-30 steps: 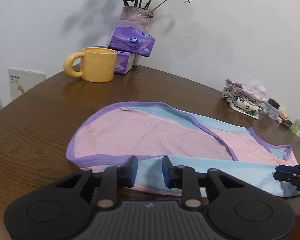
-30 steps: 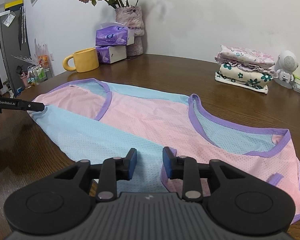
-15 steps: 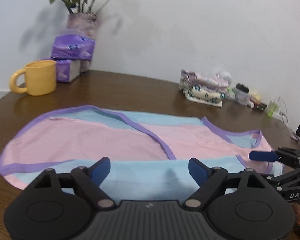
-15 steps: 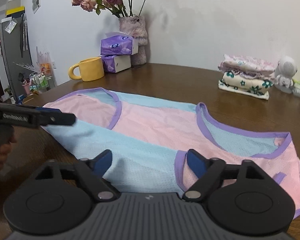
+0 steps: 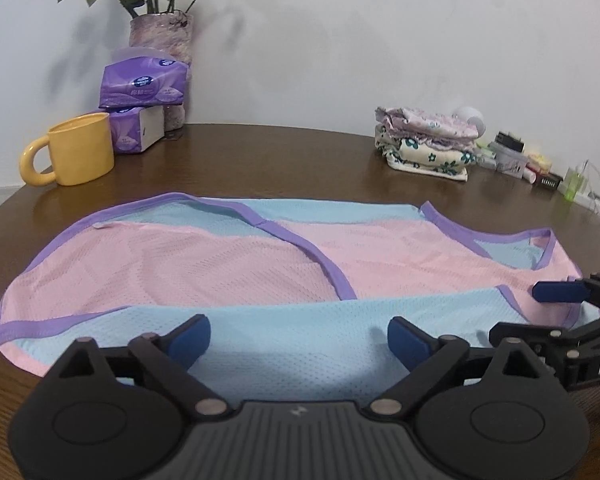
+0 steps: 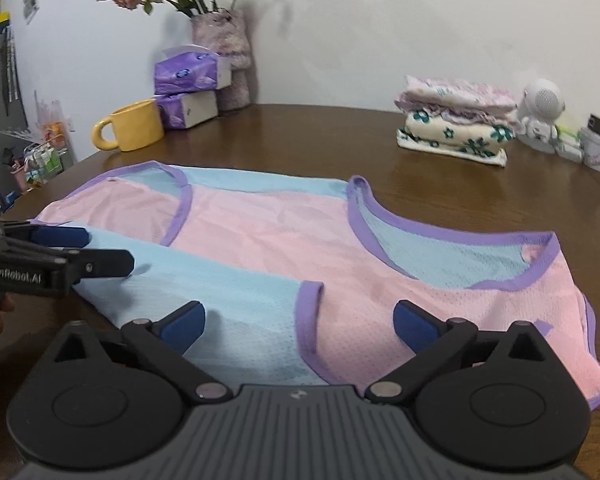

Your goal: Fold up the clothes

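Note:
A pink and light-blue mesh vest with purple trim lies flat on the brown wooden table, its near blue part folded over the pink. My left gripper hovers over the near blue edge. Its jaws are opening wide, and the cloth lies below them, not pinched. My right gripper stands over the purple-trimmed armhole edge of the vest. Its jaws are also opening, with no cloth gripped. Each gripper shows in the other's view: the right gripper at the right edge, the left gripper at the left edge.
At the back left stand a yellow mug, purple tissue packs and a vase of flowers. A stack of folded floral clothes, a white toy figure and small items sit at the back right.
Both grippers went from nearly shut to wide open, letting go of the vest's near edge. The left gripper slid to the right along that edge; the right one stayed put.

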### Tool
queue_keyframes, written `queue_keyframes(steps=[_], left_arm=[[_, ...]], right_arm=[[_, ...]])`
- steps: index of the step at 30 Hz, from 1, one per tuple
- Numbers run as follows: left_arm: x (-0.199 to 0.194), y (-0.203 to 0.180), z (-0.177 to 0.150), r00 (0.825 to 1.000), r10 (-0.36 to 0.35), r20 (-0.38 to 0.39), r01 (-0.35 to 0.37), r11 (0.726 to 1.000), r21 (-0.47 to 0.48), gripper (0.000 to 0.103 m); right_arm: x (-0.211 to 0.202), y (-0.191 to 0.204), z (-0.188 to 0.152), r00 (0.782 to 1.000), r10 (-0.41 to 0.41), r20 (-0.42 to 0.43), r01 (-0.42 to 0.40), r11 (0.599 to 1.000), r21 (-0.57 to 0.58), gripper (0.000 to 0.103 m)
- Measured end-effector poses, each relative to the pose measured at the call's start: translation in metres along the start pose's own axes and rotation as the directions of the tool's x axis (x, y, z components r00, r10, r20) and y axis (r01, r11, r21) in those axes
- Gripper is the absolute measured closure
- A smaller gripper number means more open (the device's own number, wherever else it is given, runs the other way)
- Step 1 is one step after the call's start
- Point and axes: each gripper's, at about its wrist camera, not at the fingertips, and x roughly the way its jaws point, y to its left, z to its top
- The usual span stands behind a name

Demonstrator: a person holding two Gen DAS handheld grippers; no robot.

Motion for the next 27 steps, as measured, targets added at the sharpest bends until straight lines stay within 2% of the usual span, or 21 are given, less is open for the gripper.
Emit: queue_keyframes(steps=[3,10,27], left_arm=[[0.003,-0.006,0.000,1.000,0.016,-0.016,-0.016,1.000,0.025,0.000],[0.008,-0.017,-0.002,0.997,0.067,-0.033,-0.064,0.995,0.083,0.000],[0.007,-0.016,-0.001,0.998,0.062,-0.033,-0.059,0.995,0.086,0.000]], right_arm=[[0.003,-0.002,0.000,1.000,-0.005,-0.018,0.005,1.000,0.012,0.001],[0.008,0.008,0.000,0.998,-0.045,-0.039,0.044,0.998,-0.044,0.001],[0.009,0.007,-0.001,0.998,-0.045,-0.041,0.043,0.998,-0.050,0.001]])
